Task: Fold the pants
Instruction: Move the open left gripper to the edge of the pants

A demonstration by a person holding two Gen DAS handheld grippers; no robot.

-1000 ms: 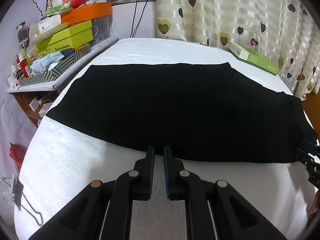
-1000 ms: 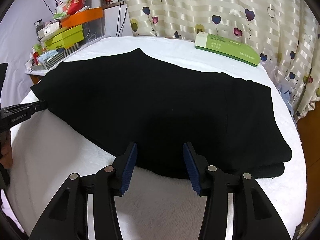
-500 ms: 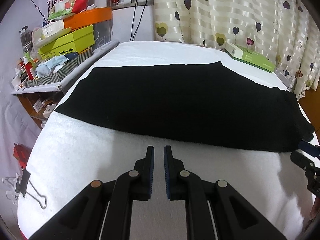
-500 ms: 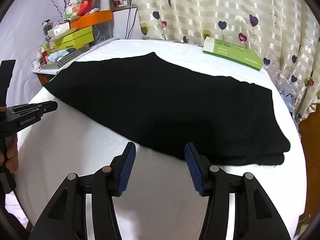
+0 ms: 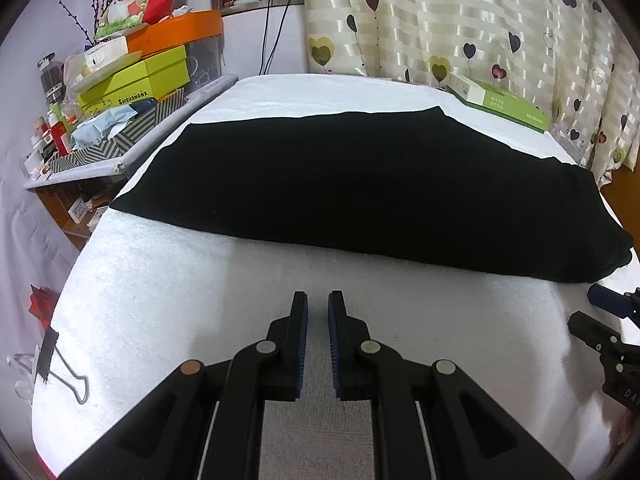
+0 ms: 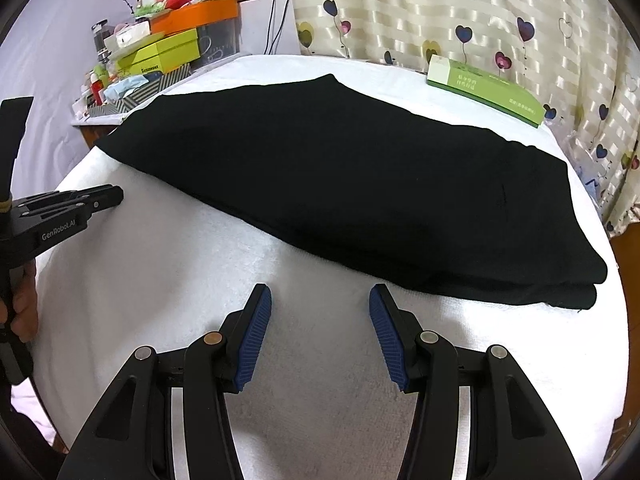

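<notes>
Pants (image 5: pixel 360 184) of black cloth are lying flat and folded lengthwise on the white towel-covered worktop (image 5: pixel 168 280), stretching across it from the left edge toward the right. In the right wrist view the pants (image 6: pixel 352 184) are showing two stacked layers at their near right end, where the thick edge is sitting close to the worktop's (image 6: pixel 160 264) right side. The left gripper (image 5: pixel 318 300) is hovering over bare white cloth just short of the pants' near edge, touching nothing, its blue-padded fingers (image 5: pixel 302 320) standing nearly together with only a narrow slit between them and nothing in it. The right gripper (image 6: pixel 320 296) is likewise hanging above the white cover in front of the pants, its fingers (image 6: pixel 256 328) spread wide apart and empty. Each gripper is showing in the other's camera: the left gripper (image 6: pixel 80 208) is appearing at the left edge, with a hand (image 6: pixel 22 308) wrapping its handle, and the right gripper (image 5: pixel 600 316) is peeking in at the right edge. A green box (image 5: pixel 500 102) is resting at the far right corner of the worktop, before a striped curtain (image 5: pixel 460 20) printed with hearts. A cluttered shelf (image 5: pixel 120 120) of boxes and bottles is standing beside the left side. A binder clip (image 5: pixel 60 368) is gripping the cover at the near left edge.
</notes>
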